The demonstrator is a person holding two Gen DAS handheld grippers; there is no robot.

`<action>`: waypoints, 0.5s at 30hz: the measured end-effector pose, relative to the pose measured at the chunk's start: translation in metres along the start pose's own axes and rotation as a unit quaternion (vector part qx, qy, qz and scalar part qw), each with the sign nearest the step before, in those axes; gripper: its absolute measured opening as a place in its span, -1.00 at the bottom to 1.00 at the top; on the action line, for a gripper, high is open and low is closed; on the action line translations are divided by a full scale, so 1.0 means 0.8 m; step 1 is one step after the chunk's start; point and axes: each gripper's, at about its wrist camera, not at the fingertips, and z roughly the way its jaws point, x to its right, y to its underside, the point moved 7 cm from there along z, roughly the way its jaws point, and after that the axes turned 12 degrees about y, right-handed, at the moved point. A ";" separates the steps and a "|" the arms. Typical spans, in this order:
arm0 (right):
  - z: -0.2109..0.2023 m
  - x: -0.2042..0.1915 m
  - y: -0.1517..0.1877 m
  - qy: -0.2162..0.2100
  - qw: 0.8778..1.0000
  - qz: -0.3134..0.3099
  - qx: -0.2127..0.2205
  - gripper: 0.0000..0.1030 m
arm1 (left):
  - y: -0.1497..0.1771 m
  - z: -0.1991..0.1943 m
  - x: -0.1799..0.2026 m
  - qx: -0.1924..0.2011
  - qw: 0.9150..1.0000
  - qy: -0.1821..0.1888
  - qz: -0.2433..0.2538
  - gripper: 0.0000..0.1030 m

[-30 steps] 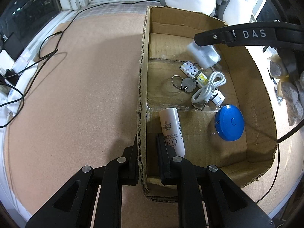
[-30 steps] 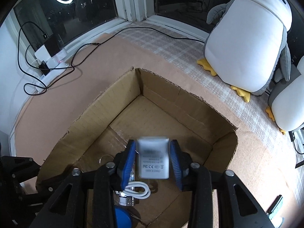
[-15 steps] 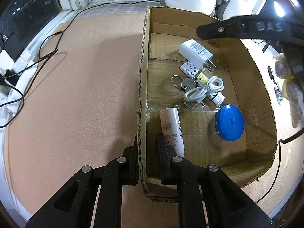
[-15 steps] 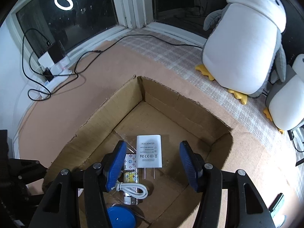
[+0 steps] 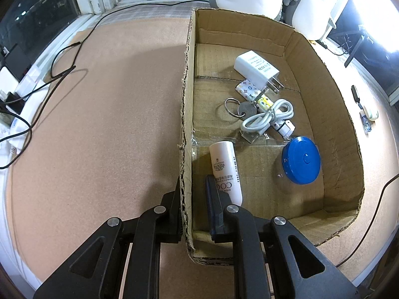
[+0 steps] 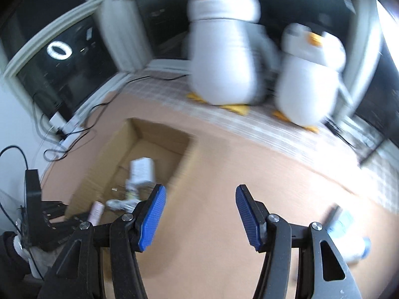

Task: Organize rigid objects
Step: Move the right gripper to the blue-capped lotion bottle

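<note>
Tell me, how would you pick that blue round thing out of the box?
Probably from straight above, pinching the blue disc across its rounded edge. It lies flat on the cardboard box floor, near the right wall, so a sideways approach looks cramped. The open right gripper is free.

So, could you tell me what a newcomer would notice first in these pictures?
Probably the cardboard box holding small items: a white charger at the far end and a blue round case near the right wall. Next, the left gripper clamping the box's left wall, and two plush penguins beyond.
</note>
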 end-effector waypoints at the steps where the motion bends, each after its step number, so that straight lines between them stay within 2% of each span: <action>1: -0.002 0.024 0.006 0.007 1.000 0.016 -0.006 0.05 | 0.001 0.000 0.000 0.000 1.000 0.000 0.000 -0.74; 6: 0.005 0.124 0.033 0.017 0.994 0.103 -0.040 0.05 | 0.000 0.000 0.000 0.000 1.000 0.000 0.000 -0.74; 9: 0.018 0.179 0.050 0.015 0.985 0.161 -0.064 0.05 | 0.001 0.000 0.000 0.000 1.000 -0.001 0.000 -0.74; 15: 0.045 0.231 0.073 0.005 0.971 0.220 -0.097 0.05 | 0.001 0.000 0.000 0.000 1.000 0.000 0.000 -0.74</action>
